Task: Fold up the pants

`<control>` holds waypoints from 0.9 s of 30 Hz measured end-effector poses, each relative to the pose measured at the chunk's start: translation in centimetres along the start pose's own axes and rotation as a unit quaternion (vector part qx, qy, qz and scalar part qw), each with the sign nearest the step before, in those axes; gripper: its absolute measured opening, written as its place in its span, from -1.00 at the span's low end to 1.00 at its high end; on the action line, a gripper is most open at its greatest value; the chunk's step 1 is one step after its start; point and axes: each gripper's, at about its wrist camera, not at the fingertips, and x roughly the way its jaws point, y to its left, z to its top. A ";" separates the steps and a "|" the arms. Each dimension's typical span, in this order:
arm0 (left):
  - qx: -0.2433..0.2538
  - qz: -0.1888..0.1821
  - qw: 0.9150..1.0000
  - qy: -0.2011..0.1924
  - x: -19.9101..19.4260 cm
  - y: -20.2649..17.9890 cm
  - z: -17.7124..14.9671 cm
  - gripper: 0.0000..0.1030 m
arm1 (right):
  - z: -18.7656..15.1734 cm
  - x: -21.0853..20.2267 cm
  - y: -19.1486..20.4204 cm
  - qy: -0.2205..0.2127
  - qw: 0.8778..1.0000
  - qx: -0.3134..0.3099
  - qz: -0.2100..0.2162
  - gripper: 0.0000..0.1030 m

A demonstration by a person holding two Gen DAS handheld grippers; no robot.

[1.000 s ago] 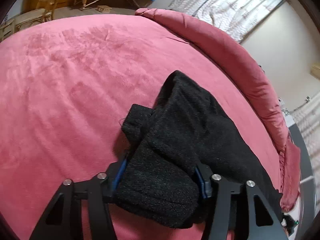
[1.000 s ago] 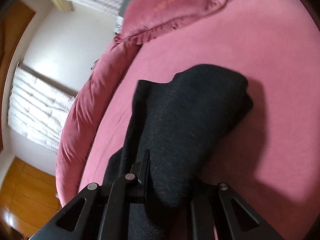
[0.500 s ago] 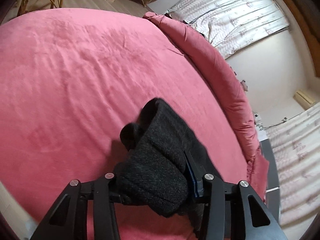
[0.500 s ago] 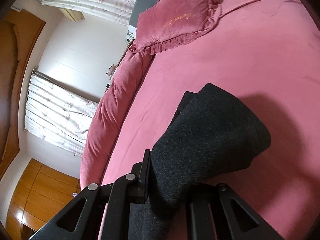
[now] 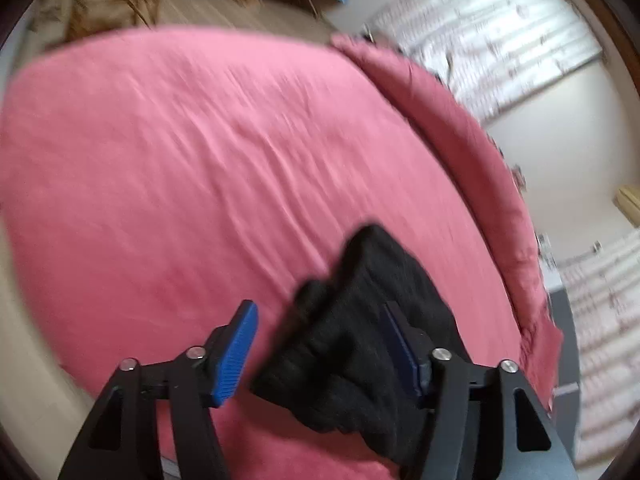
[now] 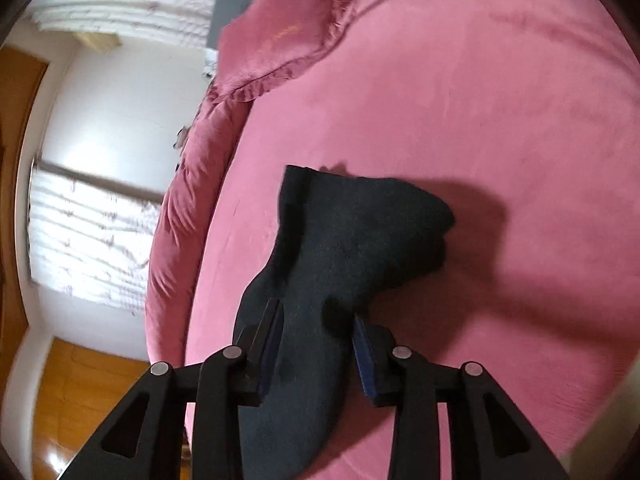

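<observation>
Left wrist view blurs the black pants [image 5: 360, 344], their lower edge cut off.

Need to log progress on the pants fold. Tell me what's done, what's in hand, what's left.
Done: the black pants lie bunched in layers on the pink bed. In hand: both grippers have just been opening; the left gripper shows a clear gap at one finger, the right gripper straddles the cloth. Left: whether the fold is neat can't be told.

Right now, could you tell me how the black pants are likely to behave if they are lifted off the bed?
The pants will probably flop and sag, since they already drape in soft rolls. Their thick knit looks fairly bulky, so the folds may spring open. They seem unlikely to slide on the plush pink bed.
</observation>
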 end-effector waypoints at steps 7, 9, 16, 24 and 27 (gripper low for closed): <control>0.076 -0.012 0.996 -0.034 -1.3 -3.9 -2.2 0.50 | -1.3 -1.7 2.7 0.007 0.994 -0.099 -0.037 -0.31; 0.125 -0.016 0.992 -0.027 -0.3 -6.3 -3.5 0.57 | -1.8 -1.6 2.7 0.010 0.993 -0.114 -0.041 -0.31; 0.260 -0.013 0.965 0.015 5.9 -14.5 -8.8 0.57 | 0.5 -2.0 6.6 -0.087 0.975 -0.181 -0.098 -0.31; 0.322 0.038 0.945 0.040 14.7 -18.9 -11.5 0.57 | 6.4 7.2 9.4 0.014 0.960 -0.247 -0.131 -0.21; 0.345 0.069 0.936 0.025 16.5 -19.1 -11.1 0.57 | 8.0 10.6 9.7 0.020 0.956 -0.256 -0.145 -0.21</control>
